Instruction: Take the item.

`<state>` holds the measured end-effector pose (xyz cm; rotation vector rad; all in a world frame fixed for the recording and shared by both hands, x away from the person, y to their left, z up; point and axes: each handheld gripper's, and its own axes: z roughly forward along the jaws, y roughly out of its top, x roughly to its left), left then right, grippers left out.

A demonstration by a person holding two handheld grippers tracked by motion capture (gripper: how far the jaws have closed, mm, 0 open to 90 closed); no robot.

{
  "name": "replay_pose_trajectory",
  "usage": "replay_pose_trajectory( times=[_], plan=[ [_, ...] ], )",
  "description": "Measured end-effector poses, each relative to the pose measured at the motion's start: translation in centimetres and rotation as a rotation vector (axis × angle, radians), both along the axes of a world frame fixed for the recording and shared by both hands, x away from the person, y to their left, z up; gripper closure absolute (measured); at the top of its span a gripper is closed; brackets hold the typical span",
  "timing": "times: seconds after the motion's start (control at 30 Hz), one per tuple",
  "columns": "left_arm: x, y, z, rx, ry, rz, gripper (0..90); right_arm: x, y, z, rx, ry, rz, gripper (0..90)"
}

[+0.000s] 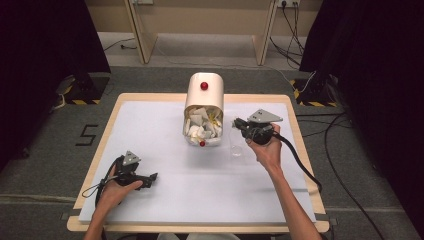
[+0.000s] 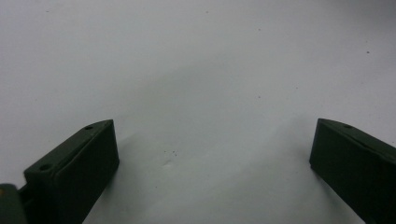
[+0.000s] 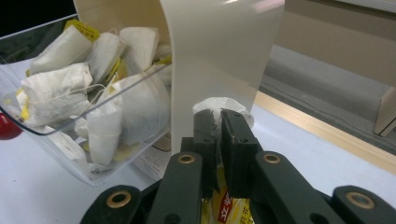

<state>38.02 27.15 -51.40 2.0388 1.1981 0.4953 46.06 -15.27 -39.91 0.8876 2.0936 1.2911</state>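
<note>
white tea bag (image 3: 223,106), crumpled, pinched.

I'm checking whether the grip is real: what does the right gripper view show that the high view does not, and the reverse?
Right gripper view alone: the right tool shut on a white tea bag, its yellow tag below, and the tea bags in the clear drawer one by one.

High view alone: the left tool lying open on the white mat, a clear cup beside the right hand, the red knob on top of the cream dispenser.

Both: the dispenser, its drawer of tea bags, the mat.
</note>
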Motion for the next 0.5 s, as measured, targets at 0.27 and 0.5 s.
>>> replay_pose_trajectory(
  times=[0.27, 0.5],
  plan=[
    [0.0, 0.0, 0.0, 0.000, 0.000, 0.000, 0.2, 0.2, -0.1, -1.3, -0.005, 0.025, 0.005, 84.9],
    [0.0, 0.0, 0.0, 0.000, 0.000, 0.000, 0.2, 0.1, 0.2, -1.9, -0.005, 0.032, 0.011, 84.4]
  ],
)
